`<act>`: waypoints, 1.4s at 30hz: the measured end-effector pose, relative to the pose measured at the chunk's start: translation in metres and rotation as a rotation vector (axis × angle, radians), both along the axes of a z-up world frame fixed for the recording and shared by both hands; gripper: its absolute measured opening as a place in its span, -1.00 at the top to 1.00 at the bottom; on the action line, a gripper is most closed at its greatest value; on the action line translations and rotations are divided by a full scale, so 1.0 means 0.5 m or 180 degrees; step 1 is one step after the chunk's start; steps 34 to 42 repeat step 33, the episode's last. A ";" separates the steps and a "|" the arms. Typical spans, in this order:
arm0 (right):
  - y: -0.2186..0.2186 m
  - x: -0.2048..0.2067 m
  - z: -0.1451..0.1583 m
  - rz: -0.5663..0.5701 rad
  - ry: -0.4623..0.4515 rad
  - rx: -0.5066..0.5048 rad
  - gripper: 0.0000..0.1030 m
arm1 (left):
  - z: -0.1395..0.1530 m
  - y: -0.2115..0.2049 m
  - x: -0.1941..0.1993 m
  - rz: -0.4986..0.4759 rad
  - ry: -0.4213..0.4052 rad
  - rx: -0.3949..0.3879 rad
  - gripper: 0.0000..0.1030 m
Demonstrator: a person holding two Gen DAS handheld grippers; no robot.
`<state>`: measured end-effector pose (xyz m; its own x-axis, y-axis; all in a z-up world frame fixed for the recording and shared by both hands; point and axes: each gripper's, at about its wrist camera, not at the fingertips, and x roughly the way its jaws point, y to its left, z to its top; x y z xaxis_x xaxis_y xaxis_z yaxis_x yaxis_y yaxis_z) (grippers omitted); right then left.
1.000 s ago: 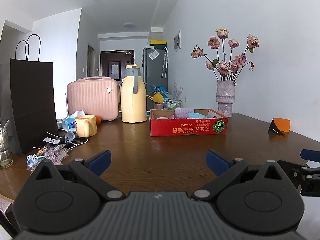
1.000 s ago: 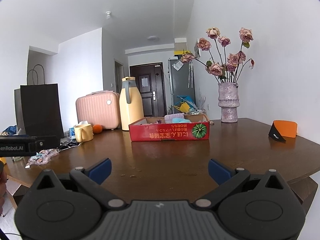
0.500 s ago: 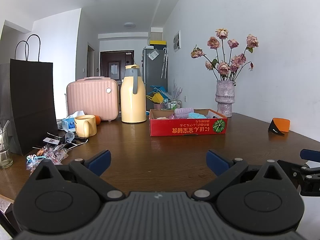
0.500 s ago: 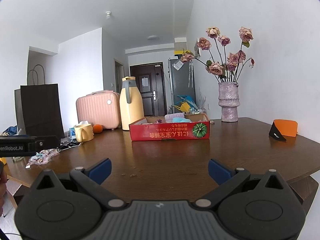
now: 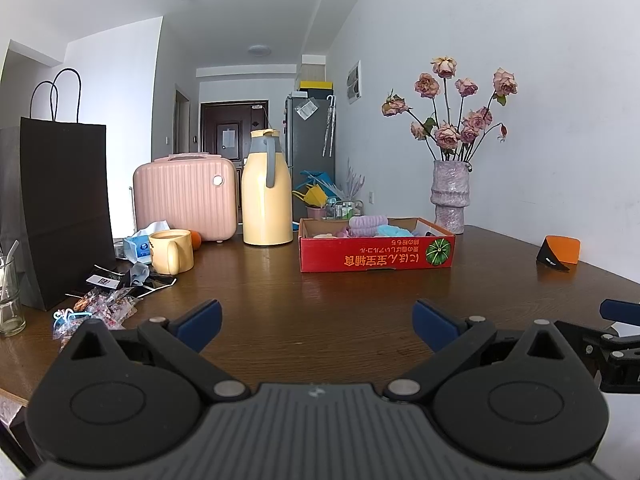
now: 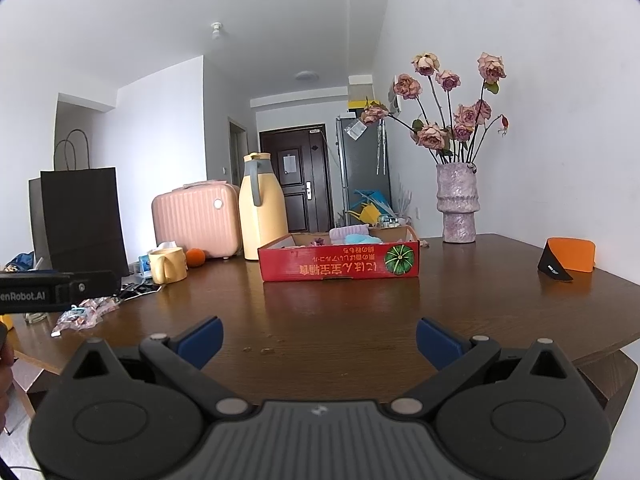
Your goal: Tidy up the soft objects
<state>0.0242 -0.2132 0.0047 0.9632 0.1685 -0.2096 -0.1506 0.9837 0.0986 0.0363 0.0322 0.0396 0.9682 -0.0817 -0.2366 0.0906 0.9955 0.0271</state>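
Above the table [image 5: 320,312] — both tools level, spread wide, empty.

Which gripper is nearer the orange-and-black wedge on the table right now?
Right. The right gripper has the orange-and-black wedge ahead to its right; the left gripper sits further left, beyond the right one.
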 end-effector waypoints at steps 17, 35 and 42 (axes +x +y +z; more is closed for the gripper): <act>0.000 -0.003 -0.001 -0.0011 -0.0028 -0.0020 -1.00 | 0.003 0.000 -0.005 -0.0008 -0.0073 0.0012 -1.00; 0.001 -0.002 -0.004 0.0005 -0.0048 -0.0036 -1.00 | 0.002 -0.005 -0.015 0.0020 -0.0148 0.0021 -1.00; 0.001 -0.002 -0.004 0.0005 -0.0048 -0.0036 -1.00 | 0.002 -0.005 -0.015 0.0020 -0.0148 0.0021 -1.00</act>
